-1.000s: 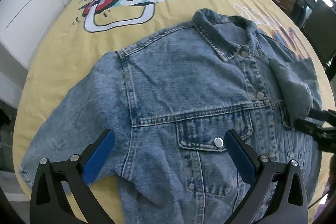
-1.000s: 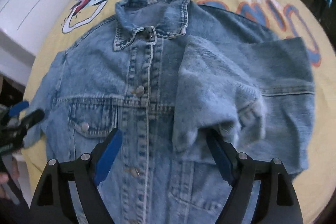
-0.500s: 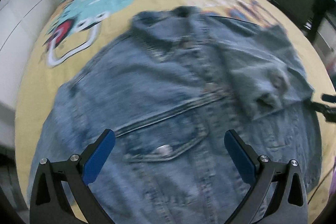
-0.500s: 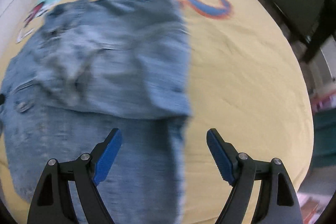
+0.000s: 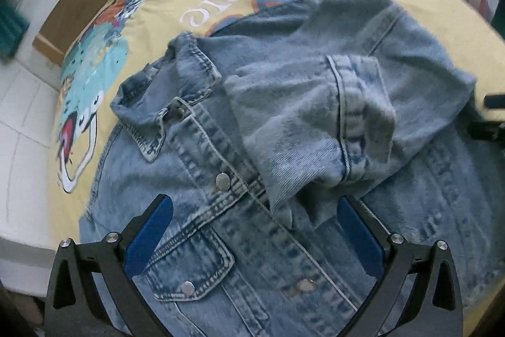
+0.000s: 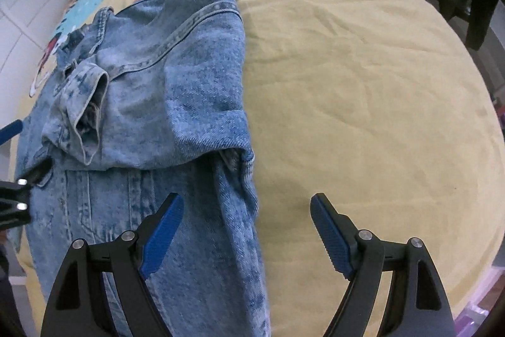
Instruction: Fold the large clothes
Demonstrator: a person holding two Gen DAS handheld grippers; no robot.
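Both claws, left (image 5: 255, 228) and right (image 6: 247, 229), hang released, now swung toward the faded blue denim jacket's (image 5: 284, 166) folded sleeve side on the yellow printed bedsheet (image 6: 363, 84).

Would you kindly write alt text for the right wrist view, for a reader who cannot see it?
A light blue denim jacket lies on a yellow printed bedsheet, one sleeve folded across its front. The open right gripper hovers over the jacket's right edge, holding nothing; the left gripper peeks in at far left.
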